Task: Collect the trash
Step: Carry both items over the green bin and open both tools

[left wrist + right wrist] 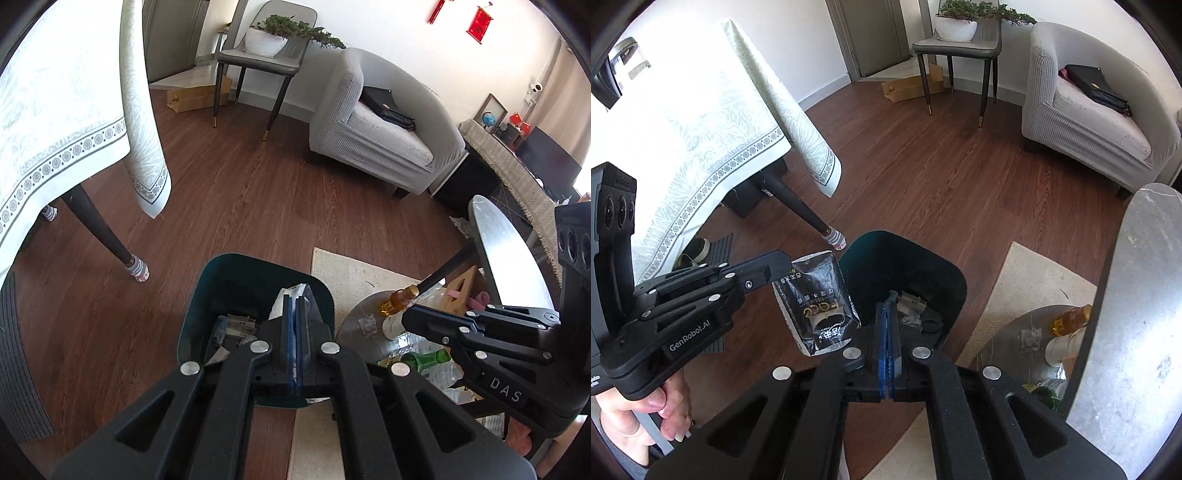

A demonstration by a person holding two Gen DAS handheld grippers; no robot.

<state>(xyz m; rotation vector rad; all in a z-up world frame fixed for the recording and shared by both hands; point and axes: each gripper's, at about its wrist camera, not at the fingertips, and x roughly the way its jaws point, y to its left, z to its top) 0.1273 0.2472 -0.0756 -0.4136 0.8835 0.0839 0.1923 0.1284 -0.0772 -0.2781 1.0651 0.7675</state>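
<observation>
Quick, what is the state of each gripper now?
Left gripper: shut on the black tissue pack, beside the bin.
Right gripper: shut, holding nothing, over the bin.

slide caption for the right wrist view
Left hand-held gripper holds a black tissue packet beside the dark bin.

Left gripper (792, 267) pinching black tissue packet (816, 306), beside dark bin (945, 273), right gripper (887, 314) closed
</observation>
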